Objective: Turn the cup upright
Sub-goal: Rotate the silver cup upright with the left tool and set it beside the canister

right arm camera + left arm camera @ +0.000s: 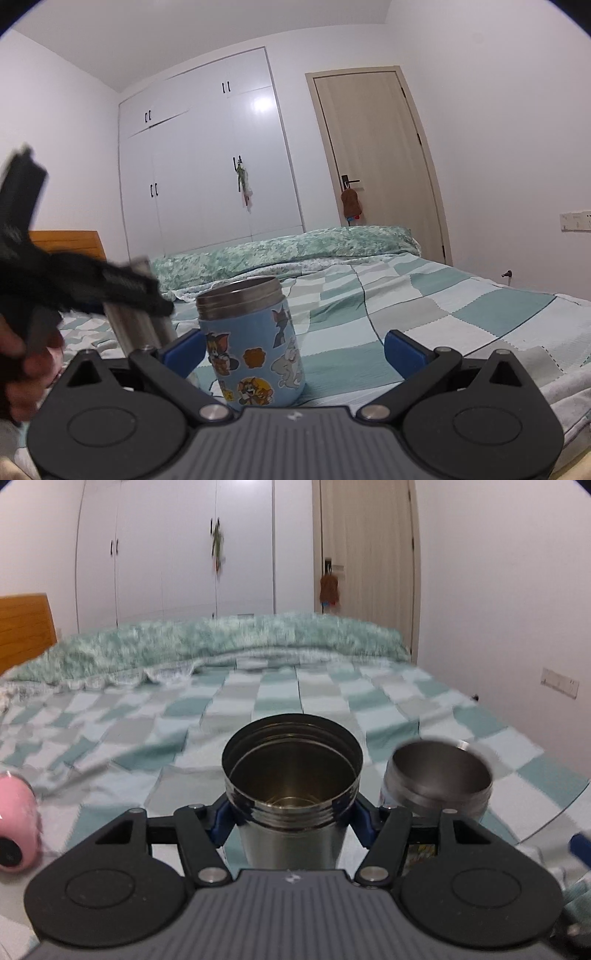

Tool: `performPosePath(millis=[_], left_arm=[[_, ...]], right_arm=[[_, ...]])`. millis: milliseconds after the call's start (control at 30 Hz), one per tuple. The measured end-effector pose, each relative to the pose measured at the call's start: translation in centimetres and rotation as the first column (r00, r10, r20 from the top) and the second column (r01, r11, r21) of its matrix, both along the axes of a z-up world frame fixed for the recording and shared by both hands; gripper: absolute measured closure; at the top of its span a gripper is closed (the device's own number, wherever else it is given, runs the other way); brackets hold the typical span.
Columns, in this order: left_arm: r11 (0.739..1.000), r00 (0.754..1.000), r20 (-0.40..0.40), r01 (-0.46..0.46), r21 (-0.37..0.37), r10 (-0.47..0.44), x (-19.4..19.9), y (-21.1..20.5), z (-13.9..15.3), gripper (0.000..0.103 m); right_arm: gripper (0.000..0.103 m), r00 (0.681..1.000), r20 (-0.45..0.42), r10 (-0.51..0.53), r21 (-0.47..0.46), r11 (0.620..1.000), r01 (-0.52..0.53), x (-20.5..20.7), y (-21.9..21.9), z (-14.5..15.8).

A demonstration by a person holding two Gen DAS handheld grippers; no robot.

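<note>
My left gripper (291, 823) is shut on a plain steel cup (291, 775), which is upright with its open mouth up. A second steel cup (439, 775) stands upright just to its right. In the right wrist view this is the blue cup with cartoon stickers (255, 339), upright between the fingers of my right gripper (295, 352), which is open and not touching it. The left gripper (92, 284) with the plain steel cup (133, 325) shows blurred at the left of that view.
Everything is over a bed with a green and white checked cover (332, 698). A pink round object (16, 827) lies at the left. A folded green blanket (221, 642) lies at the far side. A wardrobe (207, 166) and door (376, 162) are behind.
</note>
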State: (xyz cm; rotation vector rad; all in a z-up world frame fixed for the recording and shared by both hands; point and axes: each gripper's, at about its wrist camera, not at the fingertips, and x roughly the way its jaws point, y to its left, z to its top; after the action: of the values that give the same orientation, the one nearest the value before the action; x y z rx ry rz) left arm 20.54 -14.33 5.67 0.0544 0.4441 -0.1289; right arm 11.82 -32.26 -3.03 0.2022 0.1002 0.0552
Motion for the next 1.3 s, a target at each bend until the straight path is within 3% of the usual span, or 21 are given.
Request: performPosePath(millis=[133, 200, 233, 267, 467, 700, 933, 1100, 1300], left_arm=[[1.000, 0.999, 0.024, 0.023, 0.011, -0.023, -0.5, 0.0, 0.0, 0.039], [0.999, 0.998, 0.029, 0.048, -0.007, -0.048, -0.8, 0.2, 0.1, 0.019], [0.998, 0.998, 0.039, 0.056, -0.016, -0.055, -1.1, 0.4, 0.2, 0.002], [0.998, 0.997, 0.057, 0.058, -0.021, -0.056, -1.3, 0.6, 0.3, 0.000], [0.999, 0.989, 0.141, 0.038, -0.028, -0.034, -4.1, 2.1, 1.8, 0.000], [0.999, 0.961, 0.275, 0.026, -0.046, -0.012, -9.9, 6.2, 3.1, 0.000], [0.997, 0.964, 0.262, -0.037, -0.064, 0.053, -14.5, 10.7, 1.9, 0.000], [0.997, 0.966, 0.245, -0.077, -0.025, 0.080, -17.3, 12.9, -0.3, 0.000], [0.990, 0.953, 0.268, -0.142, -0.017, 0.141, -19.8, 15.1, -3.0, 0.000]], right_arm=[[0.000, 1.000, -0.001, 0.005, -0.003, 1.000, -0.005, 0.0, 0.1, 0.0], [0.000, 1.000, -0.003, 0.005, -0.008, 1.000, -0.005, 0.1, 0.2, 0.0], [0.000, 1.000, -0.002, 0.005, -0.010, 1.000, -0.005, 0.0, 0.3, 0.0], [0.000, 1.000, -0.001, 0.004, -0.012, 1.000, -0.004, -0.1, 0.4, 0.0], [0.000, 1.000, 0.016, 0.007, -0.046, 0.999, -0.006, -0.6, 1.1, 0.1], [0.000, 0.998, 0.047, 0.032, -0.088, 0.996, -0.028, -2.3, 2.2, 0.3], [0.000, 0.996, 0.053, 0.074, -0.144, 0.987, -0.065, -4.9, 4.4, 0.4], [0.000, 0.994, 0.047, 0.100, -0.189, 0.978, -0.090, -6.8, 6.1, 0.3], [0.000, 0.992, 0.040, 0.122, -0.211, 0.971, -0.111, -8.3, 7.7, 0.3]])
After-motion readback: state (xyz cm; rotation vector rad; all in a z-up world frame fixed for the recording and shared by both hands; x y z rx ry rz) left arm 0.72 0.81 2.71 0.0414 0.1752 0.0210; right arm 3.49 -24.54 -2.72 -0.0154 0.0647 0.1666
